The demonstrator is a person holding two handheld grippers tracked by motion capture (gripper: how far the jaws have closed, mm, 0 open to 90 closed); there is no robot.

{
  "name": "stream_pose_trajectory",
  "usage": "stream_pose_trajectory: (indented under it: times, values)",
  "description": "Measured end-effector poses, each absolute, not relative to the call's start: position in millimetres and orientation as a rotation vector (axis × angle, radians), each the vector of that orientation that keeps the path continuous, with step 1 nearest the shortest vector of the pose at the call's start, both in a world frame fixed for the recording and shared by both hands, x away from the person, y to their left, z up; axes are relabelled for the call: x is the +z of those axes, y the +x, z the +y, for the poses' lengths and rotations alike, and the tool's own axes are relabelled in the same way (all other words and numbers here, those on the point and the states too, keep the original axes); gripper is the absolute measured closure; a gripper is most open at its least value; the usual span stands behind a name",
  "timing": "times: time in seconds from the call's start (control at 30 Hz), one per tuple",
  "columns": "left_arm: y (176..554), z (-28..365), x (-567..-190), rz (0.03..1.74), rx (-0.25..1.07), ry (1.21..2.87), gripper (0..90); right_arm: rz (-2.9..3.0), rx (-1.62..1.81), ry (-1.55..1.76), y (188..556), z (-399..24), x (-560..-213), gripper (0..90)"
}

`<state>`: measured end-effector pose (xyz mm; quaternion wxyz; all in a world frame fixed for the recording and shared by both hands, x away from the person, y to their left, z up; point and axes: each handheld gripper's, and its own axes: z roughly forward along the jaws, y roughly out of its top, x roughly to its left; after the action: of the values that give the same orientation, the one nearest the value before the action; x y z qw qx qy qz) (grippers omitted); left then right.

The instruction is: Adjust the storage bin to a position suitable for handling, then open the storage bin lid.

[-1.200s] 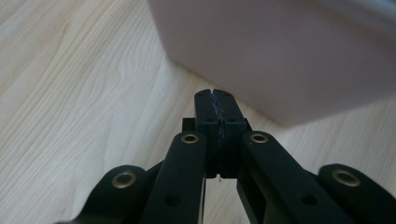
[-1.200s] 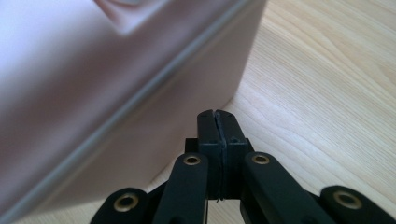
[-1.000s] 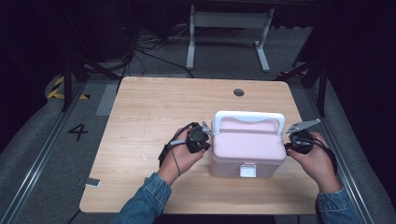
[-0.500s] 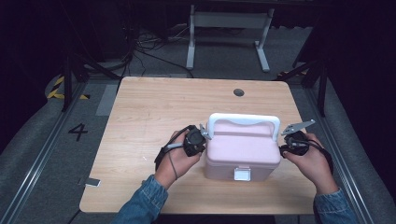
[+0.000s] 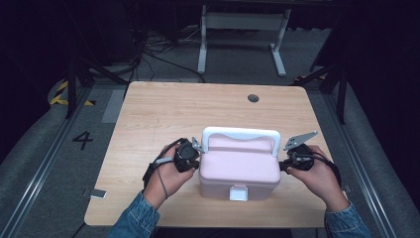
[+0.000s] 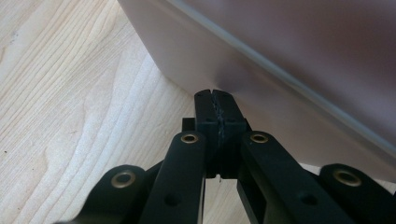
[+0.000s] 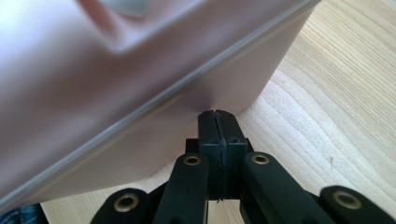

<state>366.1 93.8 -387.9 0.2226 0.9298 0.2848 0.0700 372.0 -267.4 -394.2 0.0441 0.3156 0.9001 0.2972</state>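
Pressing in from both ends, the 2 grippers pin the pink box [image 5: 239, 168] between them at the near middle of the table [image 5: 163, 111].

The left gripper [image 5: 194, 154] sits at 9 o'clock from the box, the right gripper [image 5: 285, 165] at 3 o'clock. Both have their jaws fully closed, pad against pad, with nothing clamped inside. In the left gripper view the closed tips [image 6: 215, 100] meet the box wall [image 6: 280, 79] just above its lower corner. In the right gripper view the tips [image 7: 216, 116] meet the opposite wall [image 7: 140, 93] below the lid seam.

The box's long axis runs 9 to 3, straight between the tools, so any move depends on both hands pushing inward evenly. Neither hand is nearer. The white handle [image 5: 241, 135] stands upright along the 12 o'clock side of the lid, and the latch [image 5: 238, 193] faces 6.

Open room lies mostly toward 12, where the bare wood reaches as far as a round hole [image 5: 253, 98]. The 6 o'clock edge is near the box. To the sides, the right gripper is closer to the 3 o'clock edge than the left is to the 9 o'clock edge.
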Motion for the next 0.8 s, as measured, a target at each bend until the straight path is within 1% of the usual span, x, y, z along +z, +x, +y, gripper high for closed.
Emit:
stream_pose_trajectory:
  times: [0.03, 0.13, 0.2, 0.27, 0.43, 0.6, 0.7, 0.8]
  values:
    - [367.8, 97.0, -387.8, 0.777, 0.183, 2.562, 83.5, 2.739, 0.924, 0.972, 372.4, -269.6, -392.8, 86.7]
    - [370.1, 104.7, -385.0, 0.787, 0.186, 2.564, 81.9, 2.732, 0.931, 0.974, 373.0, -272.9, -392.1, 84.2]
    - [371.6, 111.6, -380.3, 0.789, 0.169, 2.560, 76.7, 2.720, 0.933, 0.987, 373.2, -277.6, -391.1, 80.6]
    - [371.1, 118.4, -373.4, 0.815, 0.183, 2.528, 72.0, 2.701, 0.931, 0.994, 372.5, -282.8, -389.2, 78.6]
    - [376.0, 129.0, -357.7, 0.750, 0.174, 2.427, 51.7, 2.643, 0.975, 1.027, 367.0, -298.7, -378.0, 73.1]
    - [377.1, 135.0, -347.3, 0.736, 0.188, 2.385, 45.1, 2.606, 0.993, 1.067, 362.1, -311.2, -374.9, 71.0]
    - [375.2, 143.2, -334.4, 0.719, 0.151, 2.356, 42.5, 2.597, 1.006, 1.082, 359.3, -314.9, -373.7, 70.1]
    - [374.2, 144.2, -329.7, 0.704, 0.159, 2.357, 41.7, 2.589, 0.997, 1.103, 357.3, -319.1, -374.7, 69.9]
